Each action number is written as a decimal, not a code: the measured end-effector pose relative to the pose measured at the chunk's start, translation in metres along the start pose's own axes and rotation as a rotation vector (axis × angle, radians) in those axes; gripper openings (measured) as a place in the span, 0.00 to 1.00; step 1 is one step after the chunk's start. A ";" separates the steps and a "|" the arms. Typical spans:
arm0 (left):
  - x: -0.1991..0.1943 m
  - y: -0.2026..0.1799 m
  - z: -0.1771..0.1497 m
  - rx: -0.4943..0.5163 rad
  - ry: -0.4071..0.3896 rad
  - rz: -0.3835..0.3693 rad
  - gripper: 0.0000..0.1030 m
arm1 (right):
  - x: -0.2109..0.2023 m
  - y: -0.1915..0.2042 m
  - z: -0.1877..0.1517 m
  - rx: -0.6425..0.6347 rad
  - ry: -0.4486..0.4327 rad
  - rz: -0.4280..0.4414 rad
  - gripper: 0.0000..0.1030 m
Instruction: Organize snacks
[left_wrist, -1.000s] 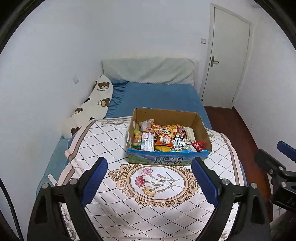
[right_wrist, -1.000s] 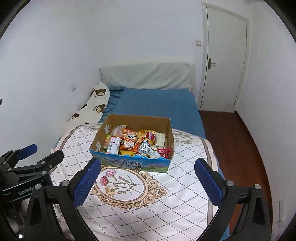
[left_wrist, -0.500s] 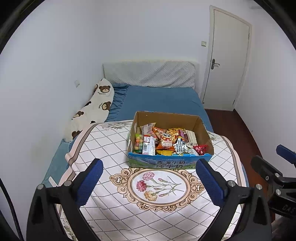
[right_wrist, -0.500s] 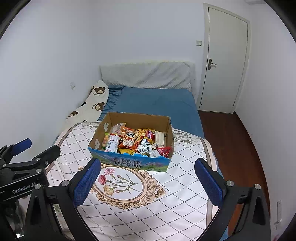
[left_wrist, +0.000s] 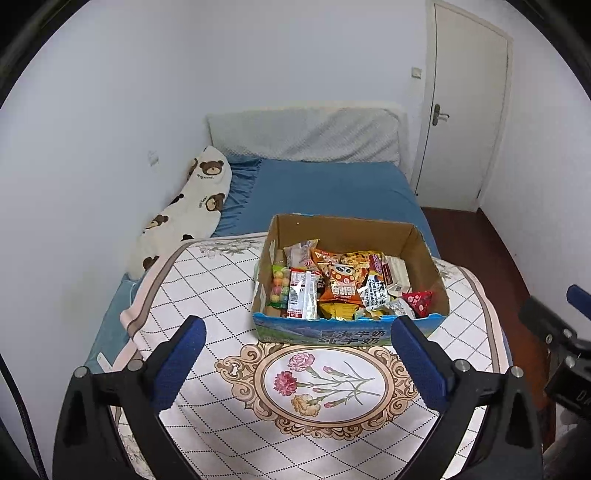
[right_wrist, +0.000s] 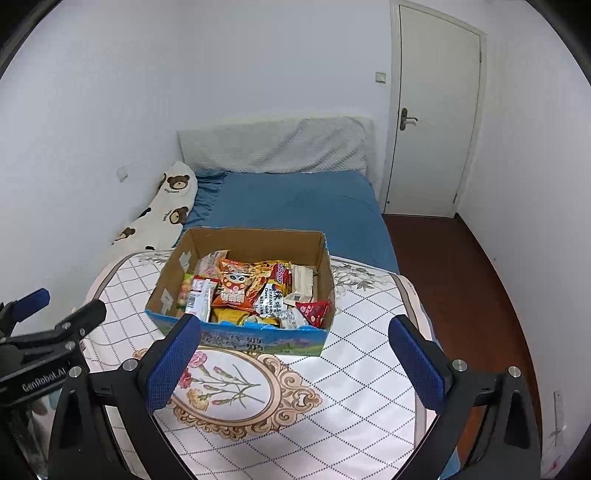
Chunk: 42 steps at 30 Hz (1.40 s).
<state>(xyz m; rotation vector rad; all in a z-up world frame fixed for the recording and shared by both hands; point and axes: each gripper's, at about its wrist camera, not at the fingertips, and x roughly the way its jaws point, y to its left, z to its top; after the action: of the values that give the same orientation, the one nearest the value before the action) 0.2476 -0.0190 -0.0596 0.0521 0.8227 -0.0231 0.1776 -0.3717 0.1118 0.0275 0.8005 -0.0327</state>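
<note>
A cardboard box (left_wrist: 343, 230) with a blue printed front stands on a white quilt with a flower medallion (left_wrist: 321, 384). It holds several snack packets, among them an orange bag (left_wrist: 343, 286) and a red triangular packet (left_wrist: 419, 301). The box also shows in the right wrist view (right_wrist: 251, 240). My left gripper (left_wrist: 297, 363) is open and empty, held above the quilt in front of the box. My right gripper (right_wrist: 293, 363) is open and empty, to the right of the left one, also short of the box. The left gripper's side shows in the right wrist view (right_wrist: 40, 332).
The quilt (right_wrist: 369, 354) lies over a blue bed (left_wrist: 325, 188). A bear-print bolster (left_wrist: 188, 214) lies along the left wall, a grey headboard cushion (left_wrist: 306, 134) at the far end. A white door (left_wrist: 465, 107) and brown wood floor (right_wrist: 454, 266) are on the right.
Both grippers have drawn back and risen a little, so the box sits slightly farther and lower in both views. Both stay open and empty.
</note>
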 end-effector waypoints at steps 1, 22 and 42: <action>0.004 -0.001 0.001 0.003 0.009 0.003 1.00 | 0.004 0.000 0.001 0.000 0.002 -0.002 1.00; 0.040 -0.008 0.010 -0.002 0.064 -0.009 1.00 | 0.054 -0.004 0.005 -0.002 0.053 -0.044 1.00; 0.032 -0.010 0.007 0.014 0.055 -0.013 1.00 | 0.050 -0.006 -0.001 0.014 0.054 -0.043 1.00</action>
<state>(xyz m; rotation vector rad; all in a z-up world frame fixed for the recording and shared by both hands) 0.2735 -0.0293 -0.0786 0.0607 0.8780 -0.0394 0.2117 -0.3787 0.0748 0.0246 0.8543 -0.0785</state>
